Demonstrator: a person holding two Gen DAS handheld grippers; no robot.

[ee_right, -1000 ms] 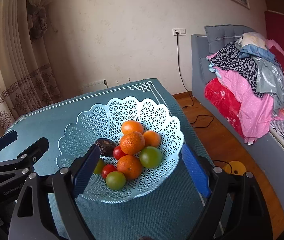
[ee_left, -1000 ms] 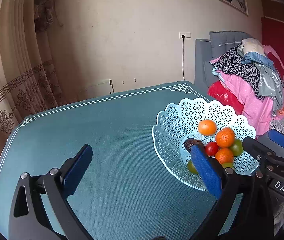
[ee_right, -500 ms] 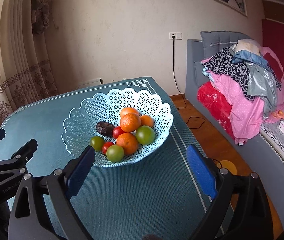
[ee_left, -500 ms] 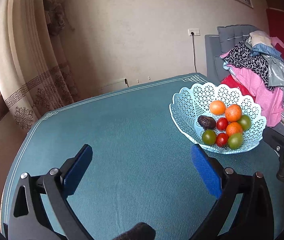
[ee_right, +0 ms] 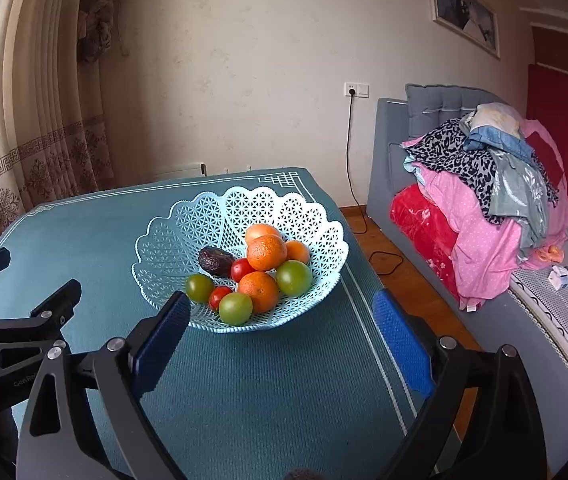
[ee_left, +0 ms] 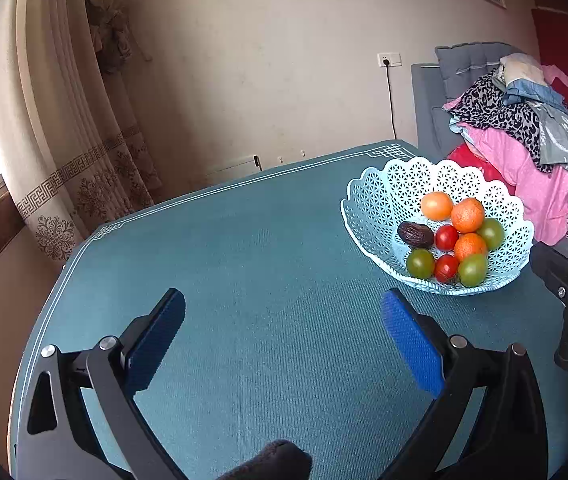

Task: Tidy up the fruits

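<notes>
While both grippers stand back from the basket (ee_right: 240,258), its fruit lies piled in the bowl: three oranges, three green fruits, two red tomatoes and one dark wrinkled fruit (ee_right: 215,261). Compared with one second ago, when the left gripper (ee_left: 282,340) and right gripper (ee_right: 280,338) sat close against the basket rim, both now hang well apart from it over bare tablecloth (ee_left: 244,272). Each tool is spread wide and carries nothing. No fruit shows on the cloth in either view, so the judgement is that the sorting is finished, or nearly so, and the retreat marks the end of the last placement. The left view shows the long bare stretch of the table toward the curtain (ee_left: 64,128), which the right view cuts short; it also catches the right gripper body at its right edge. The right view shows the floor beyond the table edge, the cable (ee_right: 349,152) from the wall socket, and the bed with its clothes heap (ee_right: 483,184) in full, plus the left gripper body at its left edge.
</notes>
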